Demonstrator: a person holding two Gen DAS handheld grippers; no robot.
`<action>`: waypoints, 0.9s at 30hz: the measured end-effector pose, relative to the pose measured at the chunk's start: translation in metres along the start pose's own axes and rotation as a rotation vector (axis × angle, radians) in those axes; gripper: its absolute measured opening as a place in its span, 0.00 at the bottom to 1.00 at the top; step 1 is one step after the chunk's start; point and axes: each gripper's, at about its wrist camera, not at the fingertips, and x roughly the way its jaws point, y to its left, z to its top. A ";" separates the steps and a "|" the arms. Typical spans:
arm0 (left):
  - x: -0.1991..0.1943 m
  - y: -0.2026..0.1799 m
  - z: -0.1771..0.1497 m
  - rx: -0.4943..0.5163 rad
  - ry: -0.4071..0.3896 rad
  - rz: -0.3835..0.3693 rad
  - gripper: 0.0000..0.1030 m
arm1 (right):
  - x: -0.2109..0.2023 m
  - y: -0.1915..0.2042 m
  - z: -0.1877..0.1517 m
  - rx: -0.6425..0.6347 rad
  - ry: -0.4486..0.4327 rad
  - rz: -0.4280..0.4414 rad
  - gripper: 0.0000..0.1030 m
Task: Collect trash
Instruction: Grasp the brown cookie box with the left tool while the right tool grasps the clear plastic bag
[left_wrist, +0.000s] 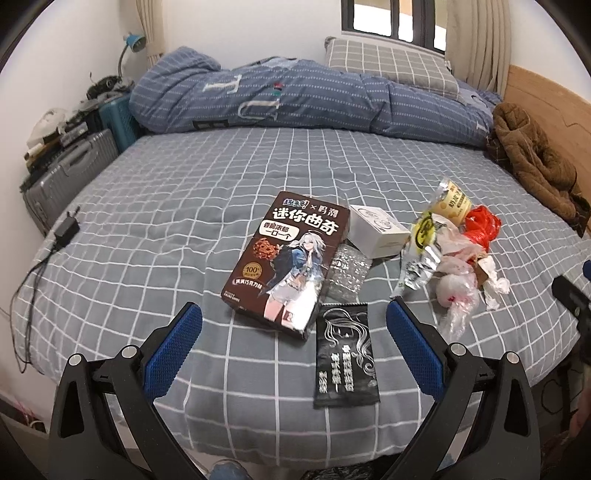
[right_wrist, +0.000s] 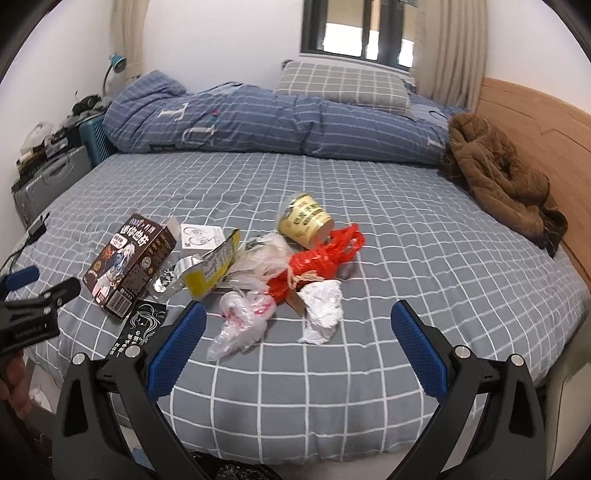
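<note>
Trash lies in a loose pile on the grey checked bed. In the left wrist view my left gripper (left_wrist: 293, 314) is open, just short of a brown cookie box (left_wrist: 286, 258) and above a black sachet (left_wrist: 345, 356). Beyond them lie a small white box (left_wrist: 376, 229), a yellow foil wrapper (left_wrist: 421, 251), a yellow cup (left_wrist: 456, 201) and a red plastic bag (left_wrist: 482, 225). My right gripper (right_wrist: 298, 315) is open, hovering near a clear plastic bag (right_wrist: 242, 321) and crumpled white paper (right_wrist: 323, 308). The red bag (right_wrist: 321, 258), cup (right_wrist: 306, 219) and cookie box (right_wrist: 129, 264) lie behind.
A folded blue quilt (left_wrist: 295, 96) and a checked pillow (left_wrist: 388, 62) lie at the far side of the bed. A brown jacket (right_wrist: 498, 177) sits by the wooden headboard (right_wrist: 535, 122). A black charger with cable (left_wrist: 66, 229) lies at the left edge; suitcases (left_wrist: 66, 173) stand beside the bed.
</note>
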 end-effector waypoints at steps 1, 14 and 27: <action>0.006 0.002 0.002 0.000 0.005 0.005 0.95 | 0.004 0.003 0.001 -0.010 0.002 0.000 0.93; 0.078 0.009 0.022 0.077 0.110 -0.033 0.95 | 0.076 0.031 -0.001 -0.054 0.102 0.038 0.85; 0.127 0.012 0.032 0.129 0.178 -0.053 0.95 | 0.121 0.040 -0.014 -0.080 0.187 0.079 0.74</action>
